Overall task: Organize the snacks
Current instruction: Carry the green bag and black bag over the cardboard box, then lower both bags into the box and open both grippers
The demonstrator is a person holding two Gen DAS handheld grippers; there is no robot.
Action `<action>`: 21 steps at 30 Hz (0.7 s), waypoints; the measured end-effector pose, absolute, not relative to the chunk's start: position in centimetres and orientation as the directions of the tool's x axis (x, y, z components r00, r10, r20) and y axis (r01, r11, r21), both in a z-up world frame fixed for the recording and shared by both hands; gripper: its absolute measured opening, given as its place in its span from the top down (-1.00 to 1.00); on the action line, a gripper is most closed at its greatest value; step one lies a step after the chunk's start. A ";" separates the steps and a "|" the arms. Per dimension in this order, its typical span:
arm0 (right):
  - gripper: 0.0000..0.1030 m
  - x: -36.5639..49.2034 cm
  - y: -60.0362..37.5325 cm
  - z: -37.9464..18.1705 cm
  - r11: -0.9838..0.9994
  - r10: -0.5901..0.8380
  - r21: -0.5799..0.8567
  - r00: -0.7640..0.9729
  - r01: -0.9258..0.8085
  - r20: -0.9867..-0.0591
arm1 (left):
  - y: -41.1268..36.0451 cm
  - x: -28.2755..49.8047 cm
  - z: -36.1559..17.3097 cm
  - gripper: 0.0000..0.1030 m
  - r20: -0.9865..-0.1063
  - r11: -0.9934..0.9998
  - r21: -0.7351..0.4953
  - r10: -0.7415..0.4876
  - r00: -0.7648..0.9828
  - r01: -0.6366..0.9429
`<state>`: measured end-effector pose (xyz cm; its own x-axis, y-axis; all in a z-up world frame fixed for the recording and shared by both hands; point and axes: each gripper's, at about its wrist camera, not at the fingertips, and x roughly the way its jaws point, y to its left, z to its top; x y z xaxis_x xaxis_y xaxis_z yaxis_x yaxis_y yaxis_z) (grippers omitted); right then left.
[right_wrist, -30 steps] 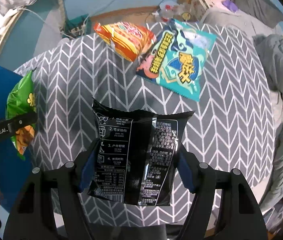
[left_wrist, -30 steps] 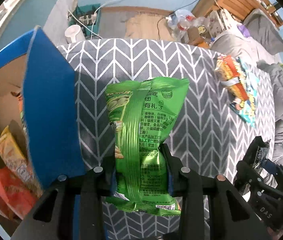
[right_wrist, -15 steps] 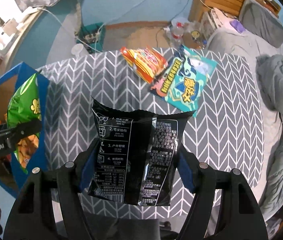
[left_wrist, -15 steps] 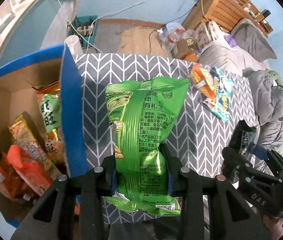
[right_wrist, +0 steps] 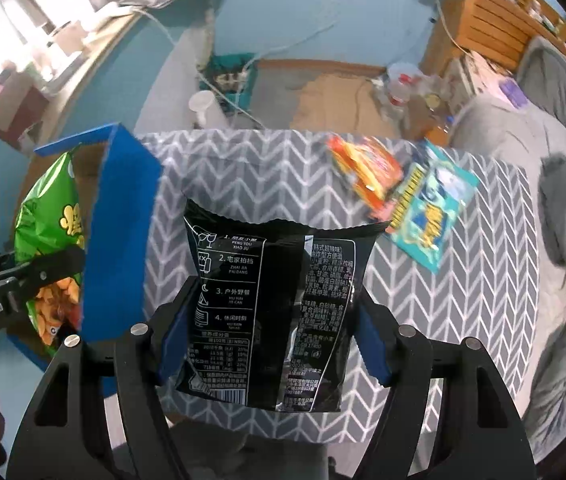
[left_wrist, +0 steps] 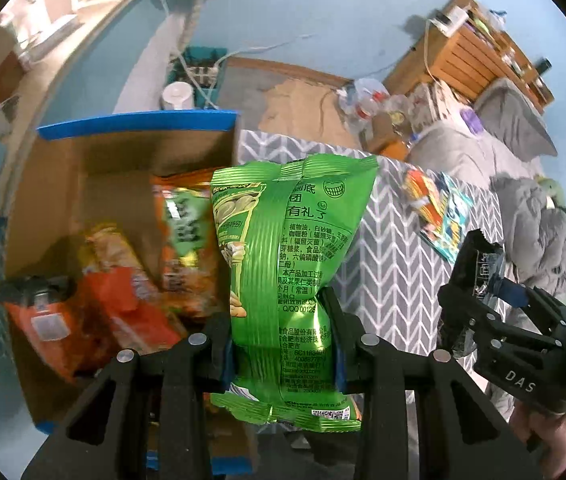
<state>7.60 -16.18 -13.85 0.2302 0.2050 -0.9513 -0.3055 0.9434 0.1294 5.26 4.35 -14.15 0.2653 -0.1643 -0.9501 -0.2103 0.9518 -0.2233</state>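
My left gripper (left_wrist: pixel 281 320) is shut on a green snack bag (left_wrist: pixel 289 240), held upright above the right wall of an open cardboard box (left_wrist: pixel 123 160) with blue edges. Inside the box lie several orange and red snack packs (left_wrist: pixel 123 288). My right gripper (right_wrist: pixel 273 316) is shut on a black snack bag (right_wrist: pixel 271 304), held over the chevron-patterned table (right_wrist: pixel 463 312). An orange bag (right_wrist: pixel 367 168) and a teal bag (right_wrist: pixel 431 208) lie on the table's far right. From the right wrist view, the left gripper (right_wrist: pixel 43 276) and its green bag (right_wrist: pixel 47 216) hang by the box (right_wrist: pixel 127 208).
Beyond the table lie a brown mat (left_wrist: pixel 299 100), cables, a white cup (left_wrist: pixel 177 94) and bottles (left_wrist: pixel 367 100) on the floor. A wooden shelf (left_wrist: pixel 479 56) stands at the back right. Grey bedding (right_wrist: pixel 563 208) borders the table's right side.
Both grippers have risen, so the table looks smaller. The left one with the green bag moved left over the box, whose inside now shows. The right one followed with the black bag.
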 end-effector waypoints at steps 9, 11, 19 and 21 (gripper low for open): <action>-0.39 8.4 -9.8 -13.2 0.892 0.273 0.168 0.204 -0.419 -0.940 | 10.6 4.0 -14.0 0.30 -0.954 0.927 -0.191 -0.098 0.284 -0.322; -0.39 8.6 -8.5 -13.1 0.881 0.288 0.178 0.196 -0.439 -0.937 | 12.3 3.8 -14.0 0.30 -0.954 0.919 -0.185 -0.082 0.290 -0.349; -0.39 8.8 -2.9 -12.6 0.829 0.335 0.207 0.164 -0.519 -0.928 | 17.4 3.8 -15.2 0.30 -0.956 0.882 -0.181 -0.055 0.288 -0.435; -0.39 8.9 -1.9 -12.7 0.820 0.350 0.225 0.150 -0.526 -0.925 | 18.2 3.9 -15.7 0.30 -0.957 0.880 -0.179 -0.053 0.285 -0.440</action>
